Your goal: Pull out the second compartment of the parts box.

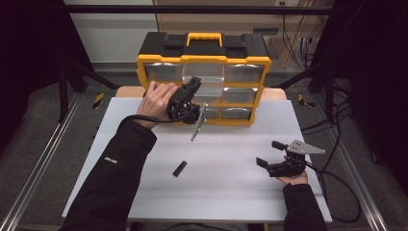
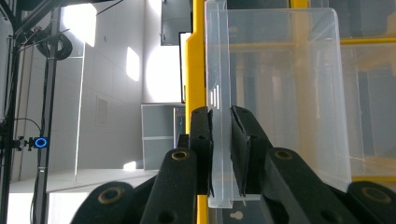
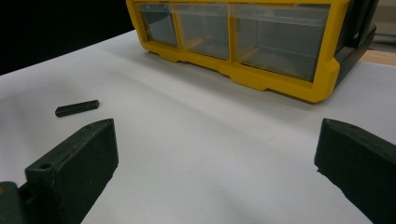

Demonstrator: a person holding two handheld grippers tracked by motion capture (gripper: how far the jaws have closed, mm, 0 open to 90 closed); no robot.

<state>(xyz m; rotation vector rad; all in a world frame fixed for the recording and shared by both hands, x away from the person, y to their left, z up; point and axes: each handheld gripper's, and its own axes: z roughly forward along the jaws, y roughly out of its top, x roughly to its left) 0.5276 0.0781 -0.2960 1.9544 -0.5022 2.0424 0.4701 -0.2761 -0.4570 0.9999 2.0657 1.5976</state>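
Drawer [image 2: 280, 102] front sits clamped in your left gripper [image 2: 220, 135], partly out of the organizer [image 1: 144, 65]; your right gripper [image 1: 270, 153] waits open, empty.

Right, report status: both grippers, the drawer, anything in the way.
Left gripper shut on clear drawer front. Right gripper open, idle. Small black bar lying apart, not blocking.

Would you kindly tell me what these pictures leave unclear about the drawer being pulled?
- Clear drawer: its contents in the left gripper view are lost in glare.
- Drawer's slot in the organizer: high view, hidden behind the left tongs.
- Black block: too small to identify in the high view.
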